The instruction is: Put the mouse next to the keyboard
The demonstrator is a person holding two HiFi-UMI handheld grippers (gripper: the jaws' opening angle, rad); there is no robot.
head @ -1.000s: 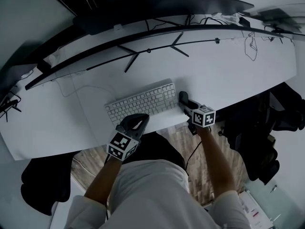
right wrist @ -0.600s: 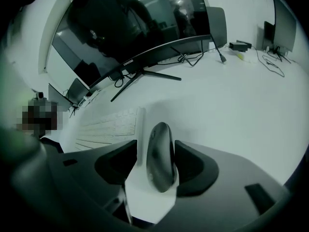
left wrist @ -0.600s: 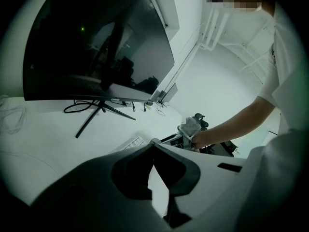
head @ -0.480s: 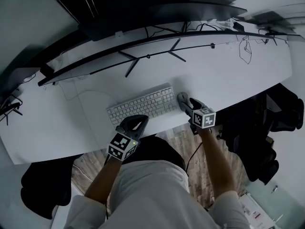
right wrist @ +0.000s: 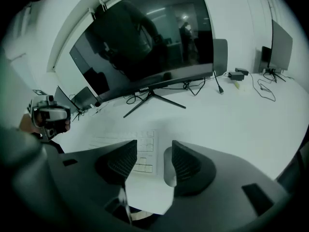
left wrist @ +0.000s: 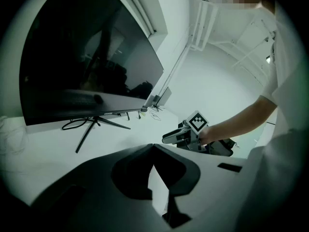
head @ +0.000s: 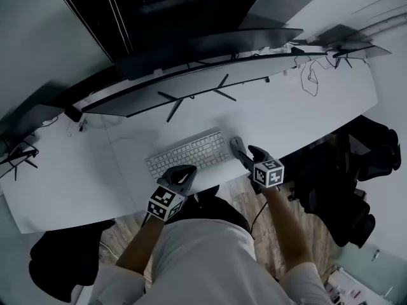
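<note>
The white desk bears a wide curved monitor behind the keyboard. The keyboard is white and lies near the front edge. The mouse is small, grey and rounded, and lies flat just right of the keyboard. My right claw stands above it with its jaws wide, having just opened. The mouse shows in the gap below, pads clear of it. My left claw, jaw tips together and empty, sits in front of the keyboard. Bare desk extends right of the keyboard. My right jaw partly hides the mouse.
</note>
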